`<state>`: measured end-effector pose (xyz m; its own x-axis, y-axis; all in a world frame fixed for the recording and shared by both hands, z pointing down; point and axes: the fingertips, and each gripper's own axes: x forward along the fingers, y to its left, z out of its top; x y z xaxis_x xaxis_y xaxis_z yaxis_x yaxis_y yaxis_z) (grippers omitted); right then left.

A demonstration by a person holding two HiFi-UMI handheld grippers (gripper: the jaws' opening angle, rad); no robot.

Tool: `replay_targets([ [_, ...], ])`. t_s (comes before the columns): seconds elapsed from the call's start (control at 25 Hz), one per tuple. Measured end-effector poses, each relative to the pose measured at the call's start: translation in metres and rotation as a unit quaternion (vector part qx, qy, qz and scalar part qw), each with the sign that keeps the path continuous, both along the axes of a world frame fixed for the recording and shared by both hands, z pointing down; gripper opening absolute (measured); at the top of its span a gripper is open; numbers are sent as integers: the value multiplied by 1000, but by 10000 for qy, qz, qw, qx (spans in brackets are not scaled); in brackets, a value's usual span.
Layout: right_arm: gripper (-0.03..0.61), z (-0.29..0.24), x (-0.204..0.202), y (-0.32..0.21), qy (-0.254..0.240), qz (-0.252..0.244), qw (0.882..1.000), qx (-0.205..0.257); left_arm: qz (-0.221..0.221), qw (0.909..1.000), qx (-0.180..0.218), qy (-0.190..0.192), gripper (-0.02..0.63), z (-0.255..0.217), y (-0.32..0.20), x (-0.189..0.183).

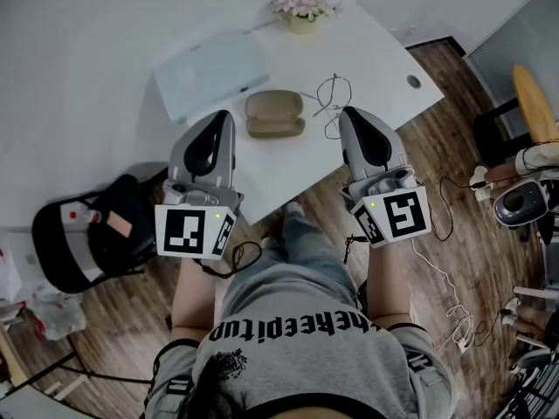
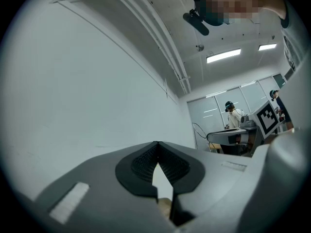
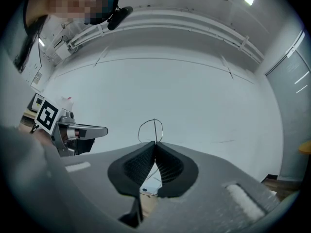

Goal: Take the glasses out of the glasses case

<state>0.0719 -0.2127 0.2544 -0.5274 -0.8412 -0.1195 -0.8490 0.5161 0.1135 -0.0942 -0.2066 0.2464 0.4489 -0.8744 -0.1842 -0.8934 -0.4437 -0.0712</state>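
Probably an office-like lab, white table (image 1: 367, 55), wood floor (image 1: 454, 112), ceiling strip lights (image 2: 223, 56), glass partition (image 2: 209, 120)

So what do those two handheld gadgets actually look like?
Both the left gripper and right gripper have rounded grey shells with black ribbed pads; each carries a white cube of black square markers. The person wears a grey printed T-shirt.

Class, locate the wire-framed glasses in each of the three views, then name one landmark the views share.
Head view: glasses right of the tan case, at the right gripper's tip.
Left gripper view: not in it.
Right gripper view: wire loop at centre, just above the closed tongs.
Shared landmark: marker cube on the left gripper, lower left in head view, left edge in right gripper view.
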Motion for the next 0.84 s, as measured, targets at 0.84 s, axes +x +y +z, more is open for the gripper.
replay_targets([
  [0.84, 6, -9, -1, 5, -97, 112, 9998, 151, 31, 10000, -24, 55, 20, 3, -2, -7],
])
